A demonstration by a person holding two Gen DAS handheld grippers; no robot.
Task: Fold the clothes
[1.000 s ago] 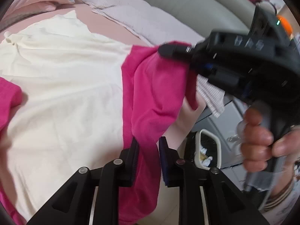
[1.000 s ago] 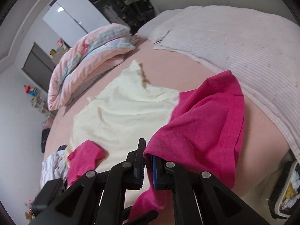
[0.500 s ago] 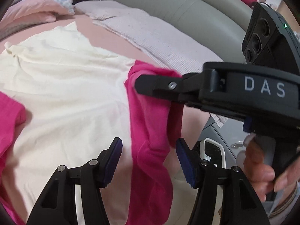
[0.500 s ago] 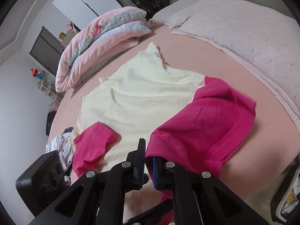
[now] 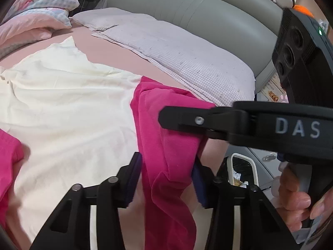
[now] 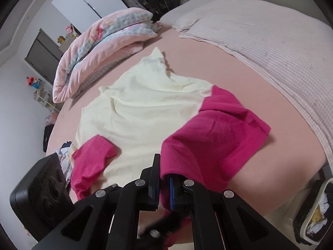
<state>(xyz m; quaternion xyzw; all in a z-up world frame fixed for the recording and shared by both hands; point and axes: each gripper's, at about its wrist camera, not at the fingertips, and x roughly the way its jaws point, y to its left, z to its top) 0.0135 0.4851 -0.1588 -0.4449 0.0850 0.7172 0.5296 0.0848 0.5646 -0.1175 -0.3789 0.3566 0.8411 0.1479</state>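
Observation:
A cream shirt (image 6: pixel 141 108) with bright pink sleeves lies spread on the pink bed (image 6: pixel 208 62). My right gripper (image 6: pixel 164 166) is shut on the edge of the near pink sleeve (image 6: pixel 218 129), holding it up off the bed's edge. In the left wrist view that gripper (image 5: pixel 166 118) crosses from the right, a hand (image 5: pixel 295 202) on its handle. Below it the sleeve (image 5: pixel 166 145) hangs bunched between the pads of my left gripper (image 5: pixel 166 179), whose jaws are closing around it. The other pink sleeve (image 6: pixel 91 158) lies crumpled at the shirt's far side.
A folded pink quilt (image 6: pixel 100 41) sits at the far side of the bed. A pale checked pillow (image 6: pixel 270 37) runs along the grey headboard (image 5: pixel 197 10). A bin (image 6: pixel 316 212) stands on the floor by the bed. Loose clothes (image 6: pixel 62 156) lie beyond the far sleeve.
My left gripper let go of the sleeve, opened wide, then narrowed around the hanging fabric again. The right gripper kept its grip and moved in across the left view.

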